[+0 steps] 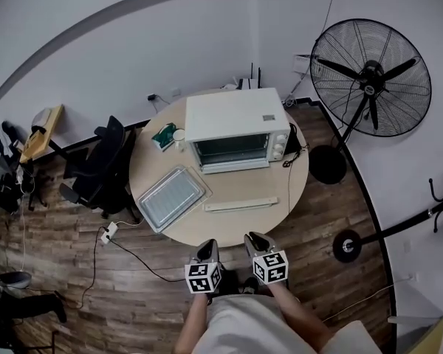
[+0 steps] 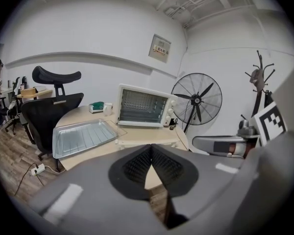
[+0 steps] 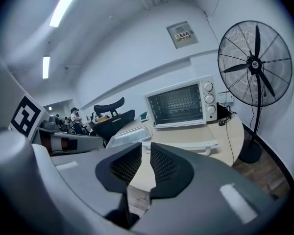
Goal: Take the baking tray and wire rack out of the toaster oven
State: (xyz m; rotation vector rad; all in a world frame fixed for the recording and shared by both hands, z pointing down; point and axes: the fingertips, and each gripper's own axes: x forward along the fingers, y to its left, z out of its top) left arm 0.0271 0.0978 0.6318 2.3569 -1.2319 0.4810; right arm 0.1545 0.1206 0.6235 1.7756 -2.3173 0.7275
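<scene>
This looks like an office: a black swivel chair (image 1: 96, 164) at a round bench (image 1: 236, 223), a cluttered desk (image 1: 44, 130) by the wall, a standing fan (image 1: 371, 76), and a power strip (image 1: 108, 233) on the wood floor (image 1: 59, 271).

light: even, ceiling strips (image 3: 63, 4) | edges: fisheye-bent, dark | focus: mostly sharp

Silver baking tray (image 1: 170, 196) flat, near white toaster oven (image 1: 232, 124)

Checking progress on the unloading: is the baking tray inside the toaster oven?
No, the baking tray lies on the round table, in front and to the left of the toaster oven.
</scene>
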